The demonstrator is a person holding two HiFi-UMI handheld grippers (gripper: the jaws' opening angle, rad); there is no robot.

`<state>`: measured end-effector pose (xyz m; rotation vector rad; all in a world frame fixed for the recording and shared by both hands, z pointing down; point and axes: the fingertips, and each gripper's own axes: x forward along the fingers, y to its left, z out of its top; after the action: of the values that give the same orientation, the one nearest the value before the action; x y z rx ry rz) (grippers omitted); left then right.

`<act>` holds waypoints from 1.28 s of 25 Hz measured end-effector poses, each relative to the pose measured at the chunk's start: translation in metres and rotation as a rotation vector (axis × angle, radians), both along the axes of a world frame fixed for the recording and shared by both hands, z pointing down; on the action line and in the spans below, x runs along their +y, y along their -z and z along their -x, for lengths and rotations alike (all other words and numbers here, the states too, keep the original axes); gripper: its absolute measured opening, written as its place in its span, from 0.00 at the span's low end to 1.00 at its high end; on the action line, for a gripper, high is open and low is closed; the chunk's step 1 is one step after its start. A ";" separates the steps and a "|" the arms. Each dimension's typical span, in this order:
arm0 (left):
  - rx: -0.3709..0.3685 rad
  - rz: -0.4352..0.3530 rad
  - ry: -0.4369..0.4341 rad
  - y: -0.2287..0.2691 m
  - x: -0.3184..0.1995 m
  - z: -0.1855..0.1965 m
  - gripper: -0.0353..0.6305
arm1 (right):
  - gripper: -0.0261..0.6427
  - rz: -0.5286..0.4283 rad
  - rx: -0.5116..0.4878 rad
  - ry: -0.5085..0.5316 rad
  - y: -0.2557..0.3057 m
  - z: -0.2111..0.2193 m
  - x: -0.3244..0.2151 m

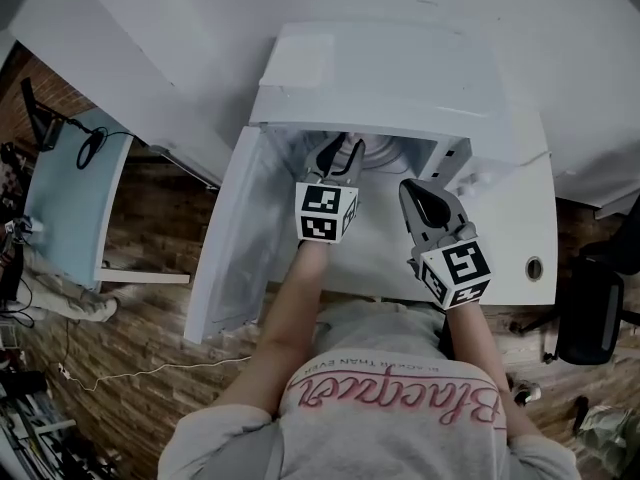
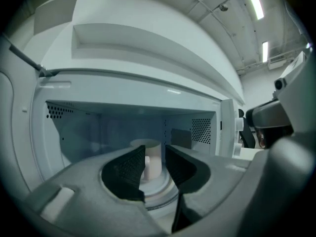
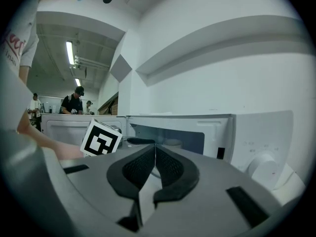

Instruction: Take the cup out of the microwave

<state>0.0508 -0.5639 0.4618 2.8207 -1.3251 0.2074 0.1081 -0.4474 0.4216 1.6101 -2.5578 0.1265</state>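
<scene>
A pale cup [image 2: 153, 163] with its handle turned left stands upright on the turntable [image 2: 163, 189] inside the white microwave [image 1: 380, 78]. The microwave door [image 1: 235, 238] is swung open to the left. My left gripper [image 2: 155, 151] is at the mouth of the cavity, open, and the cup shows in the gap between its jaws. I cannot tell whether they touch it. From the head view, my left gripper [image 1: 340, 156] reaches into the opening and hides the cup. My right gripper [image 1: 415, 193] hovers in front of the microwave's right side. It [image 3: 155, 149] is shut on nothing.
The microwave sits on a white table [image 1: 520, 228] with a cable hole [image 1: 534, 267]. The control dial [image 3: 266, 169] is on its right. A black chair [image 1: 590, 308] stands at the right, and a light blue table [image 1: 70, 198] at the left. People [image 3: 74, 102] stand far behind.
</scene>
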 end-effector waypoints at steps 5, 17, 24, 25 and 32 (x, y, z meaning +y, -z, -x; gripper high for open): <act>-0.002 0.049 0.022 -0.017 -0.020 -0.002 0.25 | 0.06 0.007 0.009 -0.009 -0.004 -0.008 -0.002; -0.034 0.071 0.028 -0.031 -0.042 -0.013 0.23 | 0.06 0.014 0.008 -0.036 -0.010 -0.025 -0.004; -0.042 0.075 0.060 -0.033 -0.048 -0.012 0.17 | 0.06 0.009 0.003 -0.058 -0.011 -0.034 -0.002; -0.046 0.074 0.064 -0.034 -0.049 -0.012 0.16 | 0.06 0.009 0.003 -0.060 -0.011 -0.035 -0.002; -0.056 0.076 0.073 -0.036 -0.050 -0.014 0.14 | 0.06 0.009 0.002 -0.071 -0.012 -0.037 -0.001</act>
<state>0.0653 -0.6141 0.4977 2.7181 -1.3960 0.3295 0.1451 -0.4486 0.4335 1.6977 -2.4958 0.1427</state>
